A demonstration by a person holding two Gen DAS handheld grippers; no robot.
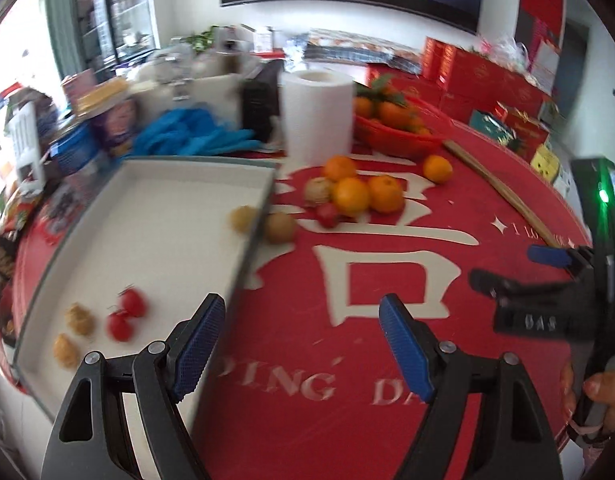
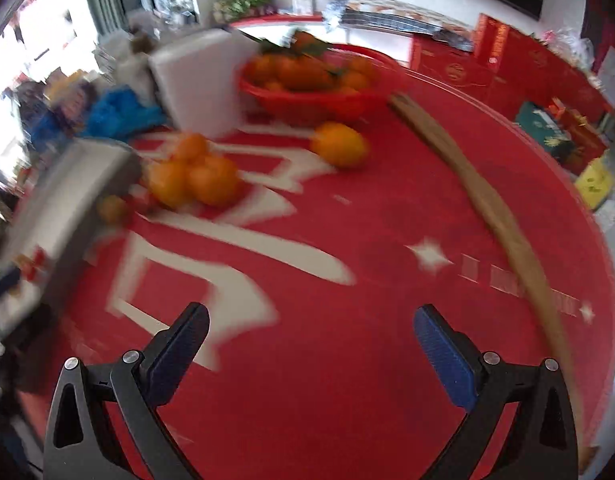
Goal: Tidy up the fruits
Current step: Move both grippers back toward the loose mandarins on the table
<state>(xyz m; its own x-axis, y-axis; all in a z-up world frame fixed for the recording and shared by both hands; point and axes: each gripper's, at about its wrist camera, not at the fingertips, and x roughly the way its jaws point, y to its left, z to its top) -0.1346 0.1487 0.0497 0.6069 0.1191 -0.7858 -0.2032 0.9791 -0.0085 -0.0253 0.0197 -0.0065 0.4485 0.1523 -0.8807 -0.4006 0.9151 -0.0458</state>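
A white tray (image 1: pixel 155 200) lies at the left of the red table. It holds two small red fruits (image 1: pixel 125 316), two brown nuts (image 1: pixel 73 334) and a brownish fruit (image 1: pixel 243 219). Beside its right rim lies a kiwi (image 1: pixel 281 227). A pile of oranges (image 1: pixel 361 192) with a small red fruit (image 1: pixel 327 214) sits past it; the pile also shows in the right wrist view (image 2: pixel 195 176). A single orange (image 1: pixel 437 168) lies apart (image 2: pixel 339 145). My left gripper (image 1: pixel 303 344) is open and empty over the tray's near corner. My right gripper (image 2: pixel 311 344) is open and empty; it shows in the left wrist view (image 1: pixel 507 268).
A red basket of oranges (image 1: pixel 395 136) stands at the back, also in the right wrist view (image 2: pixel 315 92). A paper towel roll (image 1: pixel 317 116) stands left of it. Blue gloves (image 1: pixel 191 136) and clutter lie behind the tray. A long wooden stick (image 2: pixel 495 216) lies along the table's right side. Red boxes (image 1: pixel 479 76) line the back.
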